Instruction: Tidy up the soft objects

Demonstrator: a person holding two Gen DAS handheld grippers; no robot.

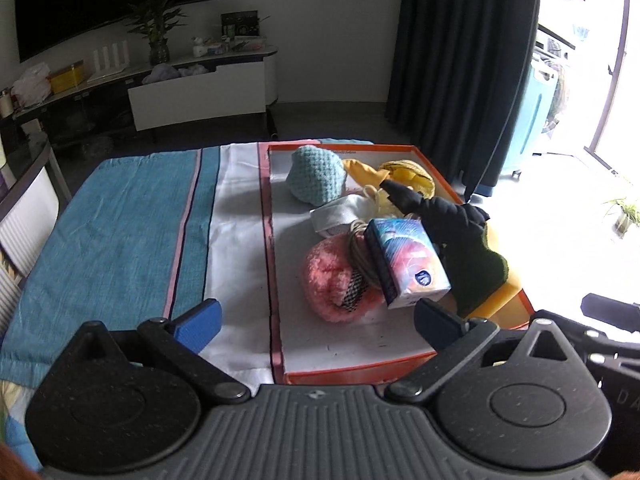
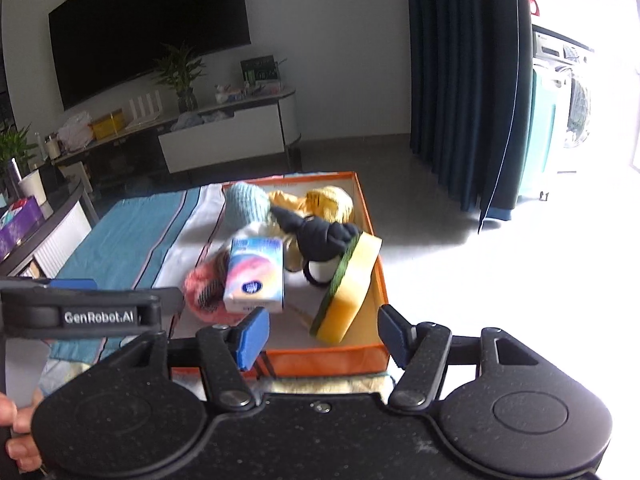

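Observation:
An orange box (image 1: 352,372) (image 2: 328,354) on the striped cloth holds a pile of soft things. In it are a teal knitted hat (image 1: 316,176) (image 2: 246,206), a yellow plush (image 1: 412,176), a white cloth (image 1: 340,214), a black glove (image 1: 452,220) (image 2: 320,236) and a pink fluffy piece (image 1: 328,280) (image 2: 200,284). A tissue pack (image 1: 412,260) (image 2: 256,272) leans on top of the pile. A yellow sponge with a green side (image 2: 352,288) rests against the right wall. My left gripper (image 1: 318,326) is open and empty over the box's near end. My right gripper (image 2: 323,334) is also open and empty, above the near rim.
The teal and white striped cloth (image 1: 120,220) spreads left of the box. A black gripper housing (image 2: 80,314) crosses the right wrist view at left, and a person's fingers (image 2: 16,420) show at its lower left edge. A dark curtain (image 1: 460,60) and a TV stand (image 1: 200,88) stand beyond.

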